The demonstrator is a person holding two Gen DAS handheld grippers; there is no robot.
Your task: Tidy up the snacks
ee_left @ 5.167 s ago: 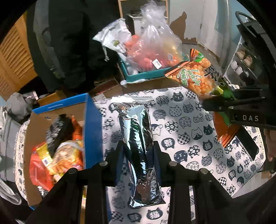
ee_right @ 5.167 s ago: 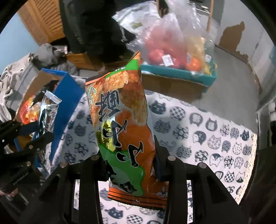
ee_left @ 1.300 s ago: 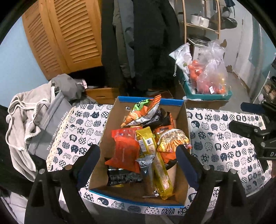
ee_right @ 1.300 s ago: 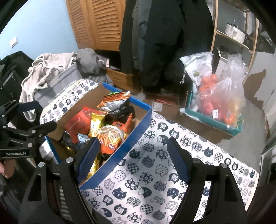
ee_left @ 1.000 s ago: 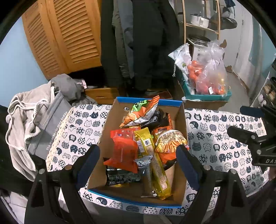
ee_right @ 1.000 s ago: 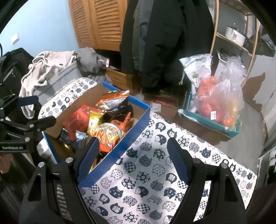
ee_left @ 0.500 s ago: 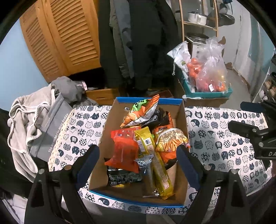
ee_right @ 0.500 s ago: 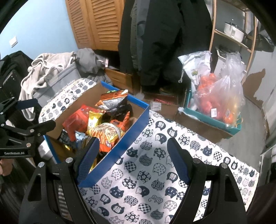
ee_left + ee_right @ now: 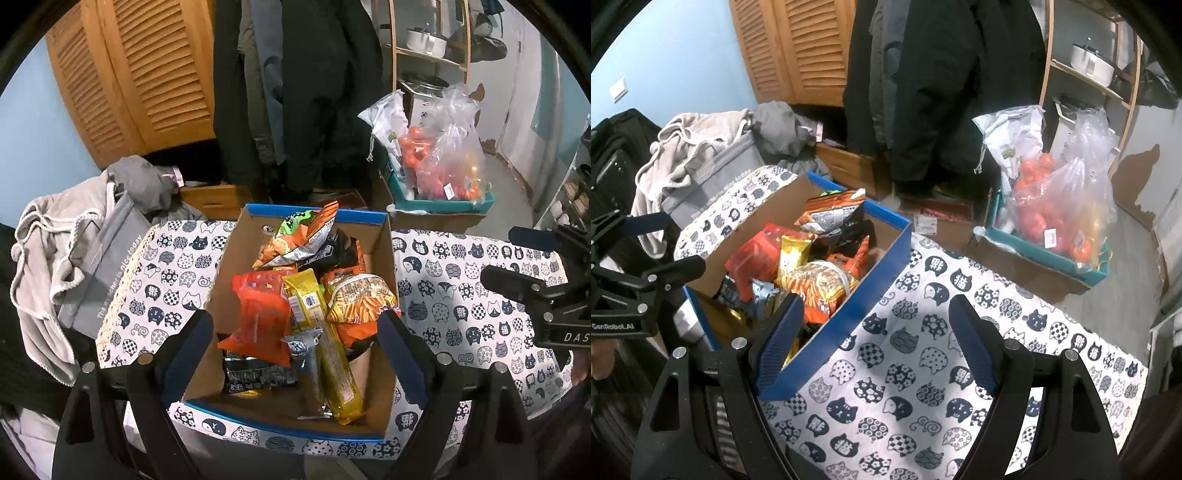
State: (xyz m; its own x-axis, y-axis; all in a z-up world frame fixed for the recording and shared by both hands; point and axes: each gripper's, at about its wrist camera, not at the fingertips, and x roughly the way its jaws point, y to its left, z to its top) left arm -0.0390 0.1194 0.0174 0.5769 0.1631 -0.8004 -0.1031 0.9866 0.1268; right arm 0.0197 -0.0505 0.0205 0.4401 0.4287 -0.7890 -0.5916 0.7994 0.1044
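While both hover: left gripper (image 9: 295, 343) and right gripper (image 9: 875, 332) spread wide, empty.
Box (image 9: 317, 218): under left gripper.
Hidden: lower snacks (image 9: 306, 314) buried.

snack packets (image 9: 306, 314) all piled in the blue-rimmed cardboard box (image 9: 229, 258), orange-green bag (image 9: 295, 236) at 12 o'clock
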